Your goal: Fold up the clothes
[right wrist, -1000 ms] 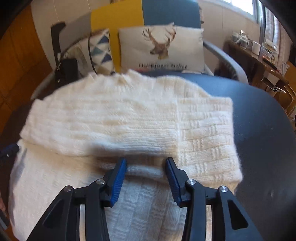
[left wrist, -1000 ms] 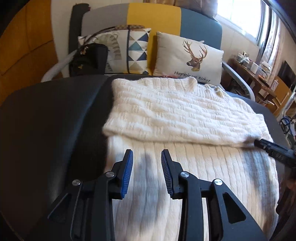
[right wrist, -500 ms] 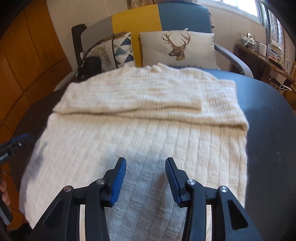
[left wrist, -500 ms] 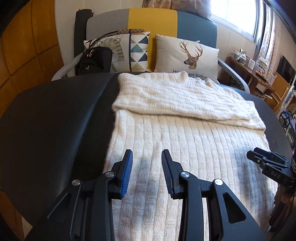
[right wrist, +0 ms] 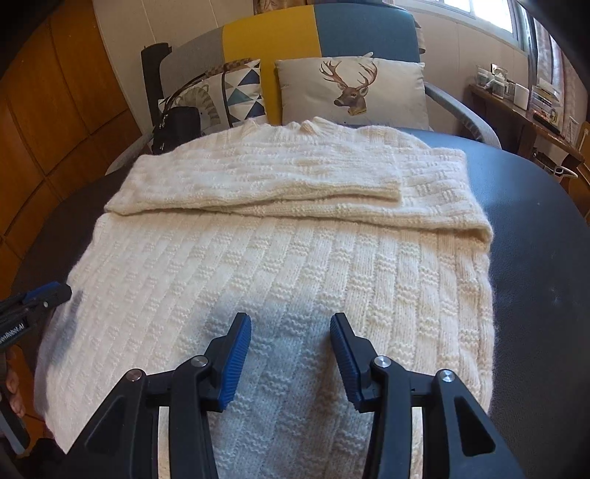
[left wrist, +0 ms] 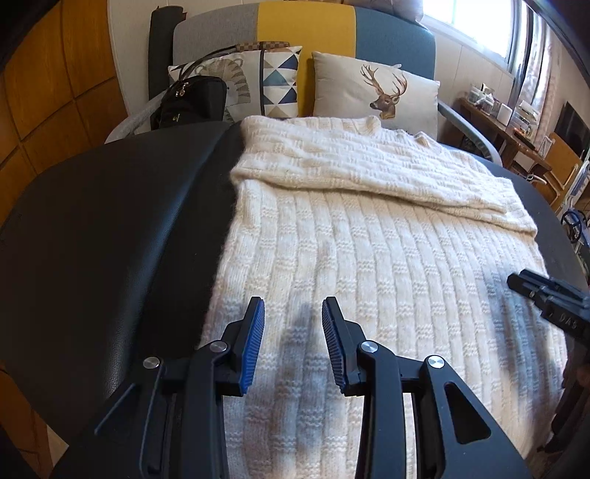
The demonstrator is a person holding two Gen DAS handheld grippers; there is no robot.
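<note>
I've got the cream knit sweater (left wrist: 387, 258) lying flat on the dark table (left wrist: 110, 239), sleeves folded across the chest w/ the collar at the far end, toward the sofa (right wrist: 332, 33). My left gripper (left wrist: 293, 331) sits over the near left part of the sweater, jaws apart, nothing between the blue pads, only its shadow on the knit. My right gripper (right wrist: 291, 342) is over the near middle/right part, jaws apart too and a bit wider, nothing gripped. Can't tell if either tip touches the fabric. Deer cushion (right wrist: 350, 88) and triangle cushion (left wrist: 273, 81) lean on the sofa back; a black bag (left wrist: 191, 99) sits beside them, left.
</note>
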